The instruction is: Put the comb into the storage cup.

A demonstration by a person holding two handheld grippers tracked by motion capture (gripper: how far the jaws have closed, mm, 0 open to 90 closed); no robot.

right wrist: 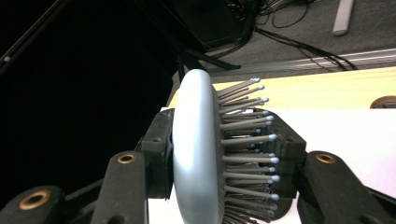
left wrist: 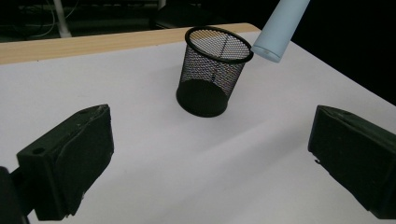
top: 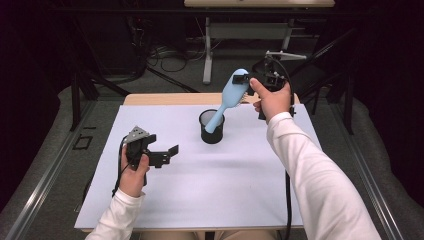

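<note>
A light blue hairbrush (top: 229,97) slants over the table, its handle end (left wrist: 274,35) right at the rim of a black mesh cup (top: 211,126). My right gripper (top: 243,80) is shut on the brush's head (right wrist: 196,154), one jaw on the smooth back and the other against the bristles. The mesh cup (left wrist: 212,74) stands upright on the white sheet. My left gripper (top: 167,154) rests low at the left of the sheet, open with nothing between its jaws, pointing toward the cup.
A white sheet (top: 200,200) covers the wooden table (top: 165,98). Beyond the far edge lie floor cables and a desk leg (top: 206,50). Black frame bars stand at both sides.
</note>
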